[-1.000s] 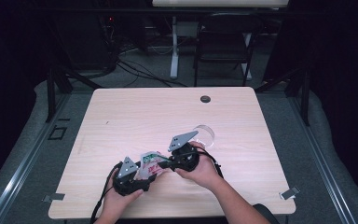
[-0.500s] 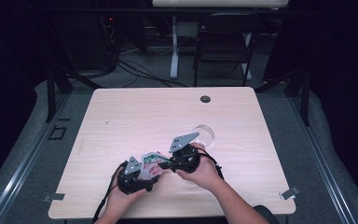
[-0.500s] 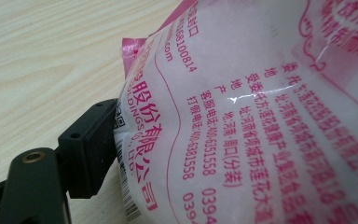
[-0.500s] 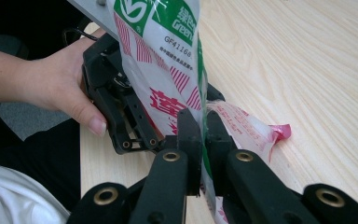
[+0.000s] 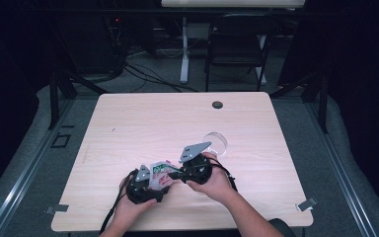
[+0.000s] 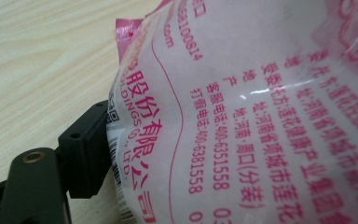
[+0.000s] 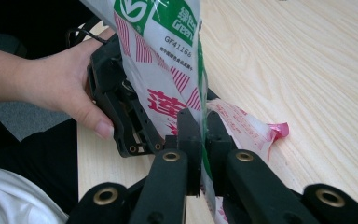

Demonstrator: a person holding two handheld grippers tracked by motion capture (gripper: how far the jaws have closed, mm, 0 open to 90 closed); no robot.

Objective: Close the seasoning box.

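Grippers meet over the near middle of the table [image 5: 128, 118] in the high view, with the left gripper [image 5: 150, 183] and right gripper [image 5: 175, 174] both at a white and pink plastic packet [image 5: 160, 174] held between them just above the wood. A clear round lid or dish [image 5: 216, 141] lies on the table just beyond the right hand [image 5: 217, 183].

What that view cannot resolve, the right gripper view does: the right gripper [image 7: 203, 140] has its two black jaws pressed together on the edge of the packet [image 7: 168, 60], pinching the film, with the left hand [image 7: 60, 81] and its gripper body behind the packet.

The left gripper view gives the packet [image 6: 261, 116] at close range, its pink print readable, with one black jaw lying against its side; the other jaw is hidden, so whether the left jaws pinch it cannot be told.

Against the frames of a second and half a second ago, hands, grippers and packet sit almost where they were.
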